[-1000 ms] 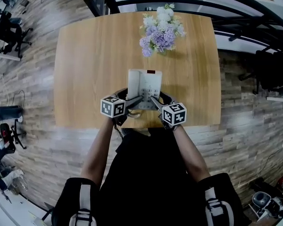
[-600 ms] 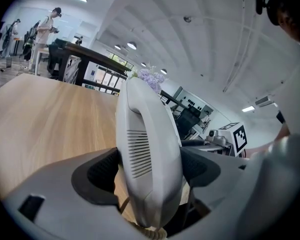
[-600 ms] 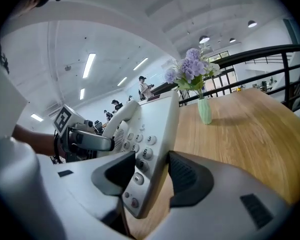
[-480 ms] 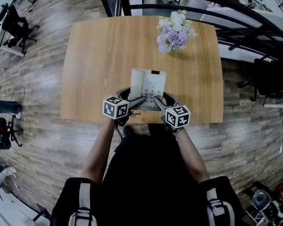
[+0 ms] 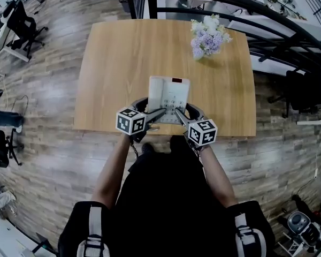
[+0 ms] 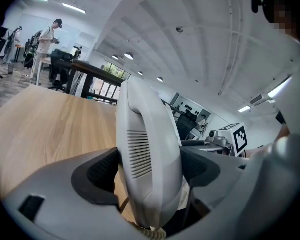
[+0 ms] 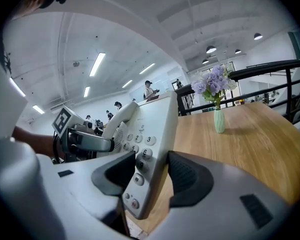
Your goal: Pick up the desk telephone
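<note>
Grips the desk telephone (image 5: 169, 92) at its handset (image 6: 145, 149) side with the left gripper (image 5: 155, 113) and at its keypad (image 7: 140, 156) edge with the right gripper (image 5: 179, 115), both clamped tight. Holds it seemingly clear of the desk (image 5: 123, 63), on the near side of the flower vase (image 5: 207, 36). Likely handles light, rigid and slippery-smooth; best carried level, with the loose handset pinned.

Tabletop (image 5: 112, 63), wooden: one.
Desk telephone (image 5: 170, 92), pale grey: one, with one handset (image 6: 147, 159) and one keypad (image 7: 140, 154).
Tongs: two, listed as left tongs (image 5: 159, 113) and right tongs (image 5: 177, 114).
Marker cubes: two, one per tongs, listed as left cube (image 5: 130, 121) and right cube (image 5: 203, 132).
Vase (image 7: 219, 120), pale green: one.
Flowers (image 5: 207, 36), white and lilac: one bunch; single stems not countable.
Office chair (image 5: 24, 28), black: one countable at upper left of head view; dark furniture at right edge not countable.
Railing (image 7: 270, 66), black: one.
Background people (image 7: 149, 90): at least two in right gripper view; exact total unreadable.
</note>
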### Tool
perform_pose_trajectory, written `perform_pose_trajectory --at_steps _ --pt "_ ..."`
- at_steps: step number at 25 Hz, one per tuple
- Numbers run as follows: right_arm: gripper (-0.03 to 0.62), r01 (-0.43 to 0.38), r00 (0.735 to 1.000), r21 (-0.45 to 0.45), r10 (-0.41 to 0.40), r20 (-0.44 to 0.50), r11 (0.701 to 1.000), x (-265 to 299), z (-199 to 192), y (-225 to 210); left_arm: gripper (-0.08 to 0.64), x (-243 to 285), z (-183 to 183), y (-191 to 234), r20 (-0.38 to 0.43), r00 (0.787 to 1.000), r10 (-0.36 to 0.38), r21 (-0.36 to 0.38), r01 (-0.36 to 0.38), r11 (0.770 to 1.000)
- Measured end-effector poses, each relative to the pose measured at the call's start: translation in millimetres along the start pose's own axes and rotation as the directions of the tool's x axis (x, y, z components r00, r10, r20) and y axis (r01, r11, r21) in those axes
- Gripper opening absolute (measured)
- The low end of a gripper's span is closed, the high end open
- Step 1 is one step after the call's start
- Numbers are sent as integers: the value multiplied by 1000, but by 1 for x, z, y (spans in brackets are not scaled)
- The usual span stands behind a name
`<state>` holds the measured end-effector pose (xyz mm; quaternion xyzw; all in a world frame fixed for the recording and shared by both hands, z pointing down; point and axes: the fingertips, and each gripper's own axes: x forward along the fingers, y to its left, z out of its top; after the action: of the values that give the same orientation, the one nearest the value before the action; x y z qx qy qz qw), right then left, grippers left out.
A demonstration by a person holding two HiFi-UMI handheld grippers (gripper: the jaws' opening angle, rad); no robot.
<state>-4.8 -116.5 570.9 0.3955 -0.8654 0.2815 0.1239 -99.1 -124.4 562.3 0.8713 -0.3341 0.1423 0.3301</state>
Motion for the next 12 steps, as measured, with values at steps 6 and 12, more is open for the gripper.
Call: perform_pose_trajectory --at_steps 6,12 --pt "221 -7 1000 -47 7 7 999 2 -6 53 391 -52 -14 4 34 999 1 -1 -1 1000" --pt "219 5 999 -78 -2 33 997 -1 -12 87 391 -85 -26 4 61 998 -13 -4 13 1000"
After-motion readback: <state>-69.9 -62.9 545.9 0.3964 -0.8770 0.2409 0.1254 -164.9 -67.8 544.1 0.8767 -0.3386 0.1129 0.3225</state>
